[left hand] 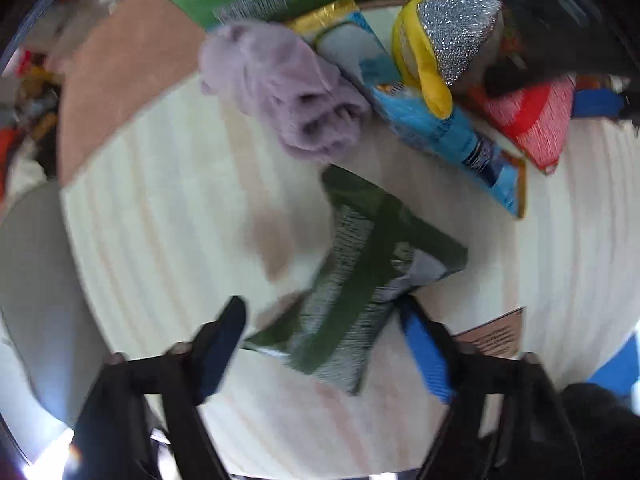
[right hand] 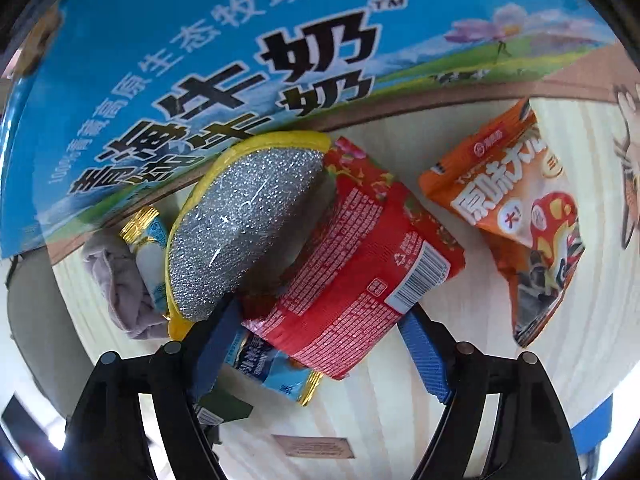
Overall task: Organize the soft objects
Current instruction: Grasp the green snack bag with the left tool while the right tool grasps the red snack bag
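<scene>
Left wrist view: the left gripper [left hand: 320, 320] is standing with its jaws spread wide, and a green packet [left hand: 360, 280] is lying on the pale wooden table [left hand: 160, 220] between the two blue pads [left hand: 428, 356], its near corner reaching in from 12 o'clock; contact with either pad cannot be told through the blur. A lilac cloth [left hand: 296, 96] is bunching at 11 o'clock, touching a blue packet [left hand: 440, 120] that is running toward 2 o'clock. Right wrist view: the right gripper [right hand: 320, 336] is likewise holding its jaws spread, framing the near end of a red packet [right hand: 360, 260]. A silver scouring pad [right hand: 244, 224] with yellow trim is leaning on it at 11 o'clock, in front of a blue milk carton [right hand: 200, 60]. An orange packet [right hand: 516, 208] is lying apart at 2 o'clock.
</scene>
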`<action>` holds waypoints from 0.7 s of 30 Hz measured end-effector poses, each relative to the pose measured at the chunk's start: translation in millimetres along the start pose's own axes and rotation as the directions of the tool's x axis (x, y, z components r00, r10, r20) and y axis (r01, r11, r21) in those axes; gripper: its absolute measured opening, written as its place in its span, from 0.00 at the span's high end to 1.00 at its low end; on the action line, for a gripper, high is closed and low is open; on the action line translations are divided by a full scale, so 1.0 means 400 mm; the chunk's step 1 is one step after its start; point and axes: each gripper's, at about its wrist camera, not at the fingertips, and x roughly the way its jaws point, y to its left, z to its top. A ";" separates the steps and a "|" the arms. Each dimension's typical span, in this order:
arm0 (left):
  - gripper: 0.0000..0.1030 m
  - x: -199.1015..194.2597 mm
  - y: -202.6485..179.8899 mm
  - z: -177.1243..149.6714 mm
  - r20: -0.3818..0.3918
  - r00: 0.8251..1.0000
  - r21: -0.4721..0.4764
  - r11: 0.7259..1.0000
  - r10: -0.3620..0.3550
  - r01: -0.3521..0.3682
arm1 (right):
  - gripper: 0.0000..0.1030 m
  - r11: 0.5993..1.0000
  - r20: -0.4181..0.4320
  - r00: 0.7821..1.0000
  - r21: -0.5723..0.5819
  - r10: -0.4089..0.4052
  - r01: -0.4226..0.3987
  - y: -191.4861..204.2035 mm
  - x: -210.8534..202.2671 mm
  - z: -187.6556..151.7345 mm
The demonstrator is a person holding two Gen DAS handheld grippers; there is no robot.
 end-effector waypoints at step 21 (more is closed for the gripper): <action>0.46 0.064 0.011 -0.030 -0.023 0.943 -0.436 0.852 -0.333 0.291 | 0.37 0.991 -0.092 0.995 -0.130 -0.044 0.032 -0.140 0.009 -0.141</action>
